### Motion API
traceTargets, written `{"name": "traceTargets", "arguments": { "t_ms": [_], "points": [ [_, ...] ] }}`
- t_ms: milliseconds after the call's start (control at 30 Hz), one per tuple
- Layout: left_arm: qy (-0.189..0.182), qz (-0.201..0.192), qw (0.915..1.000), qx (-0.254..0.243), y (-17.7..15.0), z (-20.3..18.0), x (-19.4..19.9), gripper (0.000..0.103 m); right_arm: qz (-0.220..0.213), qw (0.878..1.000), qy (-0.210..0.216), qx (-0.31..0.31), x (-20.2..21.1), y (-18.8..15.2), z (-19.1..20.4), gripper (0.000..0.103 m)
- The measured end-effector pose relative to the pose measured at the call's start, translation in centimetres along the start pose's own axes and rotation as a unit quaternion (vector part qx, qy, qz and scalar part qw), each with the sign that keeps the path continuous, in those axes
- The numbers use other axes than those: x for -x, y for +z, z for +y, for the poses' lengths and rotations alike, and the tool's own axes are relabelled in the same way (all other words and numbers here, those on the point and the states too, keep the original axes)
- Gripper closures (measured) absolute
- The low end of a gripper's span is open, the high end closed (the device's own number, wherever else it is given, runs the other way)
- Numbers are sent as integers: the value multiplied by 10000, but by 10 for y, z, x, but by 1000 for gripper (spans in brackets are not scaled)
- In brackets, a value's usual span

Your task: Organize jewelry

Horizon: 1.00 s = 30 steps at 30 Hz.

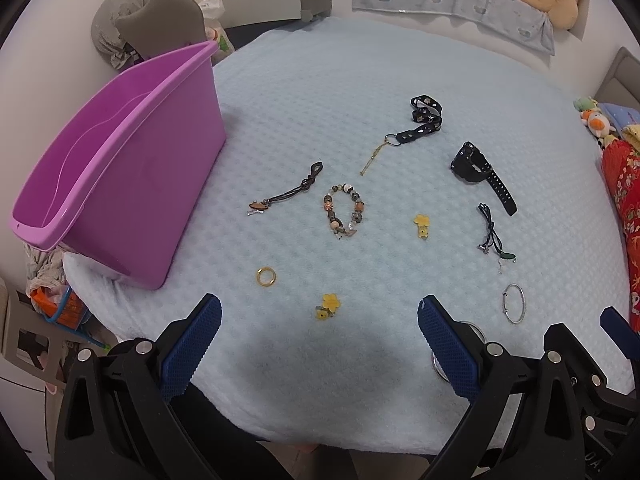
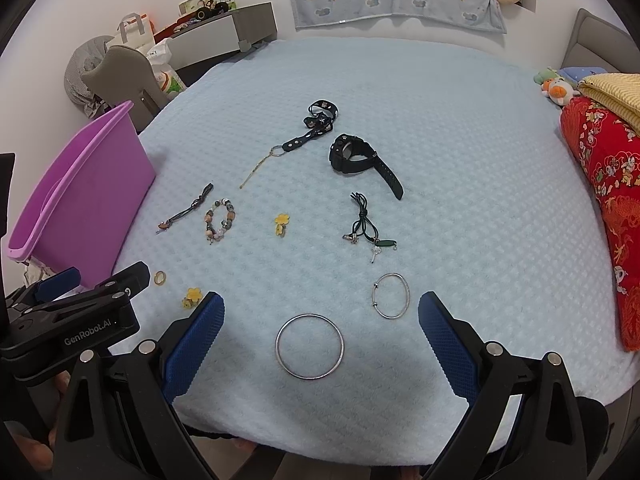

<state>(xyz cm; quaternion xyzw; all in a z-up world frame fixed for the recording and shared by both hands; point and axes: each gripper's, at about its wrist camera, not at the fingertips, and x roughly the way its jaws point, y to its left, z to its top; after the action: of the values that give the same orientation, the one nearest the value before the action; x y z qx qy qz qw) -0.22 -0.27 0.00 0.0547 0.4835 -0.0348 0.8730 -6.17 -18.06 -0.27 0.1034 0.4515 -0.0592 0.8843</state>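
Both the left gripper (image 1: 320, 312) and the right gripper (image 2: 320, 312) are held wide open and empty over the pale blue quilted bed (image 2: 460, 168), where the jewelry – a large silver bangle (image 2: 309, 346), a beaded bracelet (image 1: 343, 210) – is spread apart, presumably for single picks into the purple plastic bin (image 1: 132, 184).

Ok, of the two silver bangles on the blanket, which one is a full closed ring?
The larger silver bangle, lying between the right gripper's open fingers, is an unbroken circle. The smaller one beyond it has a gap with beaded ends.
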Motion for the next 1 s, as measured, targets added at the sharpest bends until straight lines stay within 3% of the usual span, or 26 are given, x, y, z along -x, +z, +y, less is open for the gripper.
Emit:
{"name": "traceTargets", "arguments": {
  "t_ms": [1000],
  "points": [
    [31, -27, 10000, -1, -2, -1, 2, 6, -12, 10000, 35, -16, 0, -3, 1, 10]
  ]
}}
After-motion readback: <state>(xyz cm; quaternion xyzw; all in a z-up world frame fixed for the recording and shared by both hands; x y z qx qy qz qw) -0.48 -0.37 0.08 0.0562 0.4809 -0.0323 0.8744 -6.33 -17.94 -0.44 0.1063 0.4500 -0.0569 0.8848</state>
